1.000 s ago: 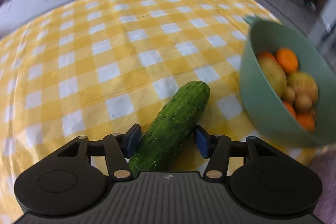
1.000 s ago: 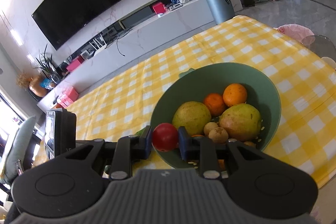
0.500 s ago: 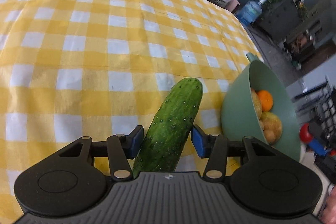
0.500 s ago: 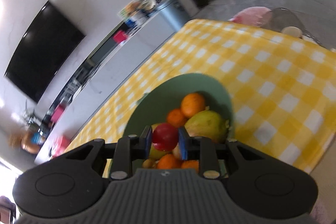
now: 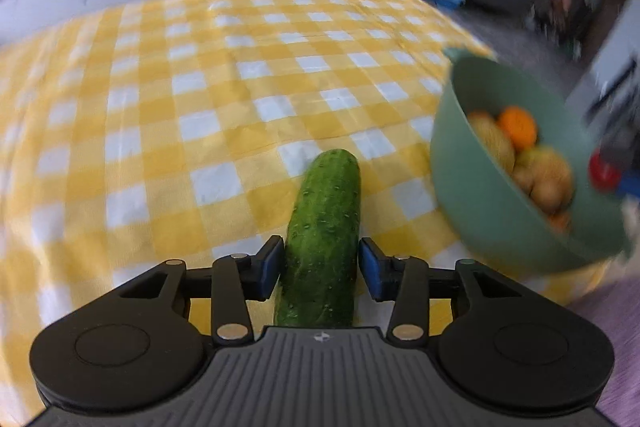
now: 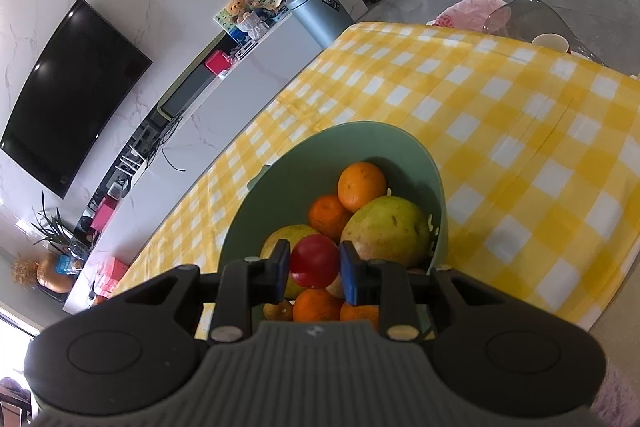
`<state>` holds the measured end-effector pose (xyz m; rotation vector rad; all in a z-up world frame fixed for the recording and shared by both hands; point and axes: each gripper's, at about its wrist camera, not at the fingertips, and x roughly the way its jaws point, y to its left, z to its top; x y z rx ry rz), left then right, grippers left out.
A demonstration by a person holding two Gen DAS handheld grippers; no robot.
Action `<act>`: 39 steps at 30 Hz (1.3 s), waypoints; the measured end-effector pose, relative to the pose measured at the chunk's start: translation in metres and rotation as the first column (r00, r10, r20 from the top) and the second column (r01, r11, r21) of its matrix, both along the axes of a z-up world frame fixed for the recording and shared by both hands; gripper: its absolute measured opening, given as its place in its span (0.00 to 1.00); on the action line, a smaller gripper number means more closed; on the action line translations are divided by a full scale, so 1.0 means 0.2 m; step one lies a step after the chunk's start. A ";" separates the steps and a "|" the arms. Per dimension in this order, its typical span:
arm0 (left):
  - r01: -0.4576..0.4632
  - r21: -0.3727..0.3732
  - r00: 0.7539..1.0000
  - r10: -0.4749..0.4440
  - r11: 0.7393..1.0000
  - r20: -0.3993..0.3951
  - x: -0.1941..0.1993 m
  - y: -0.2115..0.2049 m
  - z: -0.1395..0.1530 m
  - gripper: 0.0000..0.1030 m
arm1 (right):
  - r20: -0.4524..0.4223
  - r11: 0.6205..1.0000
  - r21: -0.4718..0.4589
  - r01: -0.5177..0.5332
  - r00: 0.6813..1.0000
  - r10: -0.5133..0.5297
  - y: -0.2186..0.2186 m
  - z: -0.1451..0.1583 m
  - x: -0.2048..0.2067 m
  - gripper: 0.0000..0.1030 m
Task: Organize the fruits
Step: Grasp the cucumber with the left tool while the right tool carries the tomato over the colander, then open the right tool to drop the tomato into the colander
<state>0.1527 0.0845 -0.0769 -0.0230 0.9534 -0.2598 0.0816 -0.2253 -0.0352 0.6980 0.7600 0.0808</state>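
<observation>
Right gripper (image 6: pixel 314 269): you hold red fruit (image 6: pixel 315 261) clamped, directly above green bowl (image 6: pixel 332 147) | Left gripper (image 5: pixel 321 269): jaws parted around cucumber (image 5: pixel 323 239), contact unclear; long axis runs straight ahead; bowl lies to its right | Right hand nearer bowl.

Black left gripper (image 5: pixel 321 269) and right gripper (image 6: pixel 314 270), blue-padded jaws, silver pivot screws, ribbed grey housing
</observation>
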 end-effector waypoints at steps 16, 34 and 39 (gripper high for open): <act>-0.033 -0.247 0.990 0.065 0.968 0.123 -0.09 0.05 0.11 0.42 | 0.020 0.999 0.022 0.040 0.999 -0.041 -0.04 -0.02 0.02 0.22; 0.143 -0.624 0.954 0.060 0.768 0.292 -0.13 0.20 0.24 0.41 | -0.006 0.991 0.043 -0.127 0.992 0.127 0.07 -0.04 0.09 0.25; 0.167 -0.642 0.950 0.052 0.749 0.308 -0.09 0.20 0.22 0.41 | -0.072 0.983 0.026 -0.181 0.981 0.182 0.09 -0.04 0.10 0.25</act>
